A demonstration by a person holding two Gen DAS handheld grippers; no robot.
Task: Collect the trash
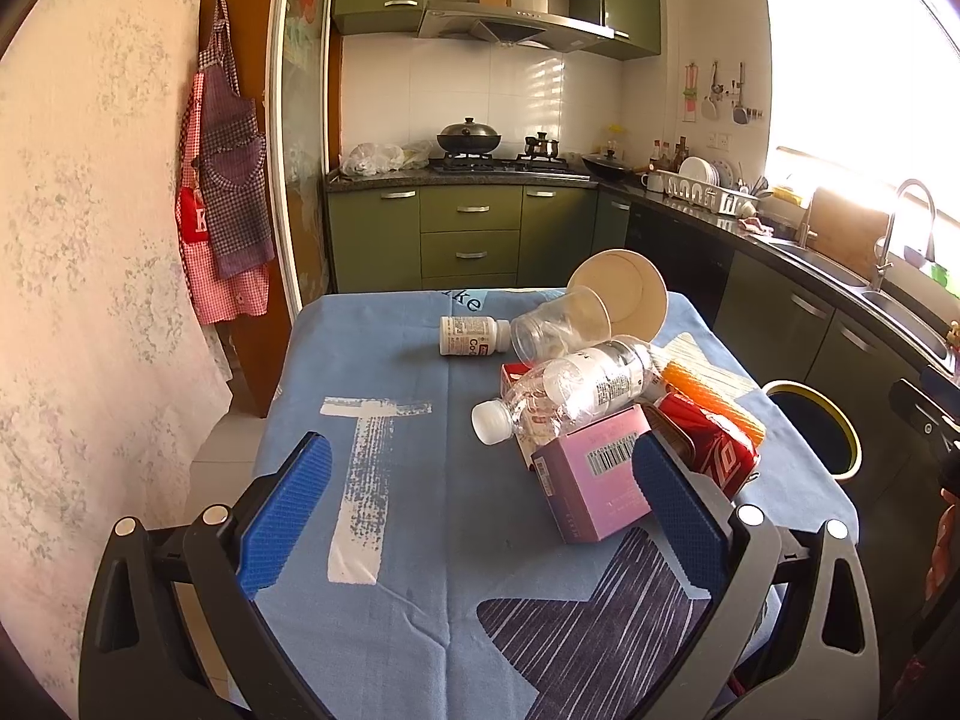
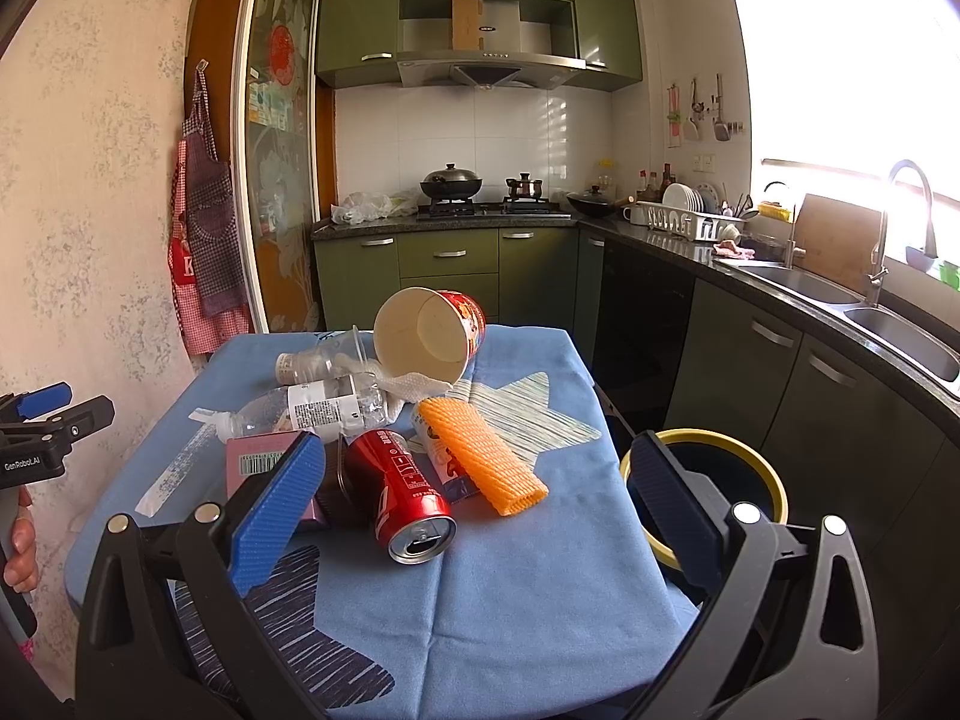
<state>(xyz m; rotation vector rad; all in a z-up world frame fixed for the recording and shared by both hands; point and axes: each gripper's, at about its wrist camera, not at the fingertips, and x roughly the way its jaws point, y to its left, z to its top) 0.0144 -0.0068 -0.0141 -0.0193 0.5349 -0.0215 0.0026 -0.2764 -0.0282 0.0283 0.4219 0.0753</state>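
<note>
Both your grippers, left gripper (image 1: pixel 480 504) and right gripper (image 2: pixel 480 504), hang spread and empty; the bin (image 2: pixel 756 468), right of the table, probably sits there for the red can (image 2: pixel 402 492).

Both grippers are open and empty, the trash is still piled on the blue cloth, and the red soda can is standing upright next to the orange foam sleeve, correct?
Not quite: the red soda can lies on its side, its opened top facing the camera, as the right wrist view shows. The rest holds: the left gripper and right gripper are open and empty, the trash sits on the blue cloth, and the orange foam sleeve lies beside the can.
</note>
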